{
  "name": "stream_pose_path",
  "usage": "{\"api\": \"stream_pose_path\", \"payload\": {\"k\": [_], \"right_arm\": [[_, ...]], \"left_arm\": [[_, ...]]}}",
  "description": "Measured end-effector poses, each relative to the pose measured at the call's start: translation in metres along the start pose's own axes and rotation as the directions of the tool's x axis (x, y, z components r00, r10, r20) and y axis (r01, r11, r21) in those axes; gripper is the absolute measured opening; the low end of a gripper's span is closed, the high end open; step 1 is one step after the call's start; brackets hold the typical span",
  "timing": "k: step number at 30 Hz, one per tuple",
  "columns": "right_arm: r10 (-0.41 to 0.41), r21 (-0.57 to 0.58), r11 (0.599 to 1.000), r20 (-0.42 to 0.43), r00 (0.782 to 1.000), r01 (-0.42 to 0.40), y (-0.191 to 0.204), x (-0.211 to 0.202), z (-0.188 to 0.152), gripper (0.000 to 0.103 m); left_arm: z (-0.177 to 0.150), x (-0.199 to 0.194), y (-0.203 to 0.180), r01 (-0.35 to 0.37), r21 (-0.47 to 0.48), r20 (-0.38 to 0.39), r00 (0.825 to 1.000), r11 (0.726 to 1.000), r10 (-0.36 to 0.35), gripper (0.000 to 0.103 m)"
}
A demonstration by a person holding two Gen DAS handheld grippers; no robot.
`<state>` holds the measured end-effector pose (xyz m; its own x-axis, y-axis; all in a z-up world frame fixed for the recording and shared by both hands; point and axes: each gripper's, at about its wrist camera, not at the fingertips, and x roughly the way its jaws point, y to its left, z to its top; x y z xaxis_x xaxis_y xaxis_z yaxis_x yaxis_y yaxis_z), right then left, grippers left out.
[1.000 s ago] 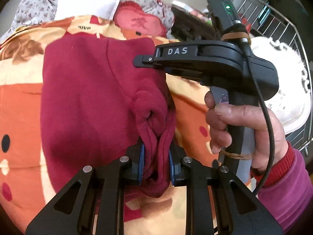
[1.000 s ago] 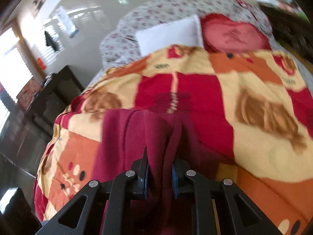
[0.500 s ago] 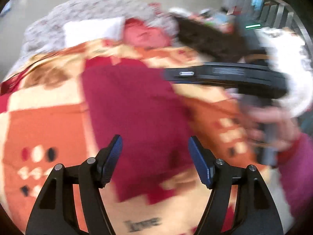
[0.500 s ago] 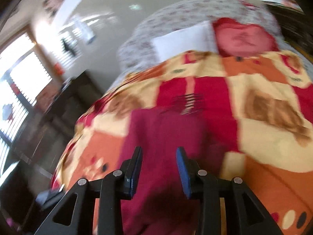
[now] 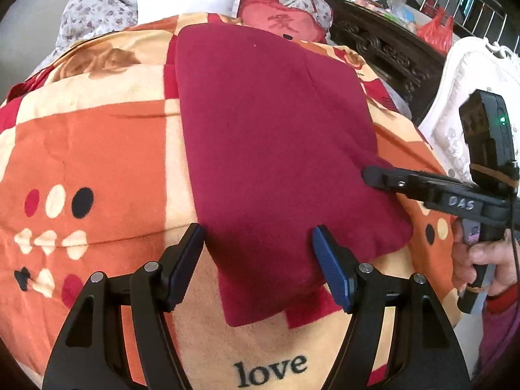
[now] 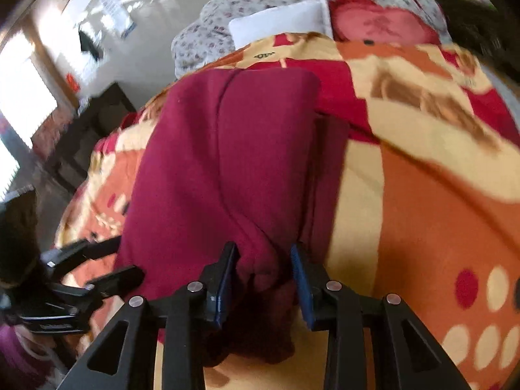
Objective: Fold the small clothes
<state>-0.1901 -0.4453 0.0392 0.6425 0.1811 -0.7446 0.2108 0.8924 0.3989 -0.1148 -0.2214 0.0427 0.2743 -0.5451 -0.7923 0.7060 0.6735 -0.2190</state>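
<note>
A dark red garment [image 5: 276, 149] lies folded flat on the orange patterned blanket [image 5: 91, 162] of a bed. It also shows in the right wrist view [image 6: 221, 169]. My left gripper [image 5: 258, 260] is open and empty, its jaws spread over the garment's near edge. My right gripper [image 6: 263, 279] is open, its jaws on either side of a bunched fold at the garment's near end, not pressing it. The right gripper also shows in the left wrist view [image 5: 370, 174], at the garment's right edge. The left gripper shows in the right wrist view [image 6: 94, 266], at the garment's left.
A white pillow [image 5: 188, 0], a red heart cushion [image 5: 279, 22] and a floral quilt [image 5: 97, 16] lie at the bed's far end. A dark carved cabinet [image 5: 383, 45] and a white headboard-like piece [image 5: 468, 78] stand to the right.
Both grippers let go of the red garment and opened. The garment dropped flat onto the blanket. Both grippers drew back toward its near end.
</note>
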Motion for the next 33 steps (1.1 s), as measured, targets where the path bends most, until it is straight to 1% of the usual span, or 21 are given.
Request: {"api": "stream_pose_path", "payload": {"k": [2,3,7,9,10,12,13,14,15,16,18,19,22,25,27,29,30,31,33], "right_arm": [[0.018,0.015,1.0,0.013,1.0,-0.018,0.001,-0.01,-0.002,0.032],[0.032,0.024,0.999,0.029,0.999,-0.033,0.004,-0.02,-0.004,0.036],[0.081,0.03,0.996,0.05,0.995,-0.082,0.018,-0.043,-0.015,0.041],[0.1,0.02,0.995,0.042,0.994,-0.101,0.027,-0.045,-0.021,0.043],[0.114,0.017,0.993,0.024,0.993,-0.114,0.031,-0.042,-0.025,0.043],[0.105,0.004,0.995,-0.009,0.994,-0.104,0.036,-0.031,-0.031,0.043],[0.077,-0.015,0.997,-0.032,0.996,-0.078,0.039,-0.023,-0.034,0.034],[0.058,-0.037,0.998,-0.037,0.998,-0.059,0.042,-0.019,-0.037,0.024],[0.062,-0.042,0.997,-0.032,0.998,-0.064,0.042,-0.019,-0.038,0.007],[0.07,-0.046,0.996,-0.018,0.997,-0.071,0.042,-0.023,-0.039,0.007],[0.024,-0.082,0.996,-0.002,1.0,-0.024,0.044,-0.031,-0.04,0.007],[-0.017,-0.087,0.996,0.001,1.0,0.017,0.04,-0.034,-0.041,0.007],[-0.074,-0.06,0.996,-0.024,0.997,0.073,0.025,-0.024,-0.043,0.006],[-0.091,-0.068,0.994,-0.035,0.995,0.089,0.025,-0.017,-0.043,0.006],[-0.084,-0.075,0.994,-0.043,0.996,0.08,0.027,-0.02,-0.041,0.006],[-0.066,-0.07,0.995,-0.019,0.998,0.064,0.029,-0.03,-0.038,0.009],[-0.063,-0.066,0.996,-0.003,0.998,0.062,0.03,-0.035,-0.037,0.02],[-0.063,-0.061,0.996,0.025,0.998,0.064,0.031,-0.043,-0.035,0.033],[-0.063,-0.045,0.997,0.093,0.994,0.068,0.034,-0.058,-0.029,0.042]], "left_arm": [[0.0,-0.004,0.002,-0.002,-0.006,-0.002,1.0,1.0,0.002,0.07],[0.0,-0.008,0.002,-0.004,-0.006,0.003,1.0,1.0,0.004,0.07],[0.001,-0.018,0.006,-0.031,0.002,0.033,0.999,1.0,0.031,0.07],[-0.001,-0.021,0.008,-0.025,-0.008,0.039,0.999,1.0,0.025,0.07],[-0.002,-0.022,0.009,-0.02,-0.011,0.037,0.999,1.0,0.02,0.07],[-0.006,-0.023,0.01,-0.022,-0.013,0.038,0.999,1.0,0.022,0.07],[-0.008,-0.023,0.011,-0.025,-0.015,0.037,0.999,1.0,0.026,0.07],[-0.01,-0.023,0.013,-0.029,-0.02,0.031,0.999,0.999,0.029,0.07],[-0.011,-0.023,0.015,-0.029,-0.03,0.024,0.999,0.999,0.03,0.07],[-0.011,-0.024,0.018,-0.025,-0.042,0.021,0.999,0.999,0.026,0.07],[-0.011,-0.026,0.022,-0.022,-0.056,0.017,1.0,0.998,0.023,0.07],[-0.012,-0.026,0.024,-0.028,-0.059,0.014,0.999,0.998,0.029,0.07],[-0.012,-0.024,0.025,-0.031,-0.065,0.012,0.999,0.997,0.031,0.07],[-0.01,-0.024,0.023,-0.02,-0.081,0.016,1.0,0.997,0.021,0.07],[-0.008,-0.025,0.022,-0.013,-0.083,0.03,0.999,0.996,0.015,0.07],[-0.004,-0.026,0.02,-0.012,-0.085,0.046,0.999,0.996,0.016,0.07],[-0.002,-0.026,0.021,-0.009,-0.089,0.05,0.999,0.996,0.014,0.07],[0.001,-0.026,0.021,-0.005,-0.094,0.055,0.998,0.996,0.011,0.07],[0.006,-0.023,0.021,-0.003,-0.1,0.062,0.998,0.995,0.009,0.07]]}}
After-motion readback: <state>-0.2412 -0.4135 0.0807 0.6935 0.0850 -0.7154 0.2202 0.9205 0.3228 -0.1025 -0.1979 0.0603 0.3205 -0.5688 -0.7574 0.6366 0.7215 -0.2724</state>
